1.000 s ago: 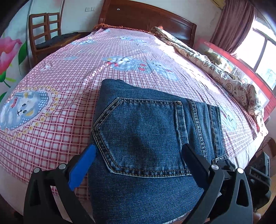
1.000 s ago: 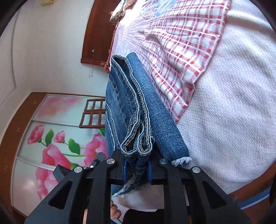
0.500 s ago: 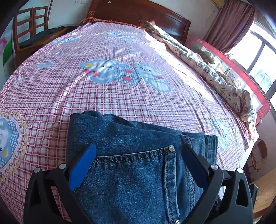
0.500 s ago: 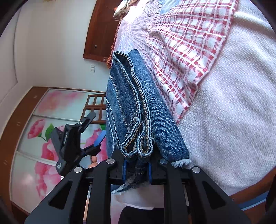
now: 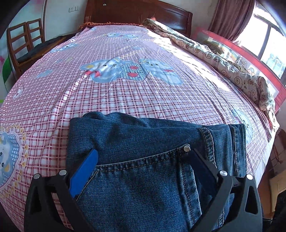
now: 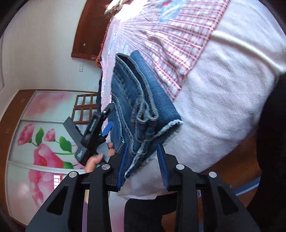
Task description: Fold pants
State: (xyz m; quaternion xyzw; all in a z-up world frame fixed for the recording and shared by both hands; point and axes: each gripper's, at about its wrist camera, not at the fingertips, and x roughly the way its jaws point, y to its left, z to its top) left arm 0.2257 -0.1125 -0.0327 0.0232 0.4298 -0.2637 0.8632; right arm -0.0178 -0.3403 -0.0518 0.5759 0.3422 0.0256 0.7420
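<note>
Left gripper [image 5: 141,158] jaws spread wide above folded jeans [image 5: 152,160] on bed [image 5: 125,92]; right gripper [image 6: 143,157] jaws parted around frayed hems, not pinching. Jeans' long axis along bed's foot edge.

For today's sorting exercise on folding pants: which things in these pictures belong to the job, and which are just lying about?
Belong to the job:
folded jeans
left hand-held gripper, open over them
right hand-held gripper, open at their frayed hems
checked bedsheet, the work surface

Just lying about:
floral quilt
wooden chair
headboard
curtain
</note>
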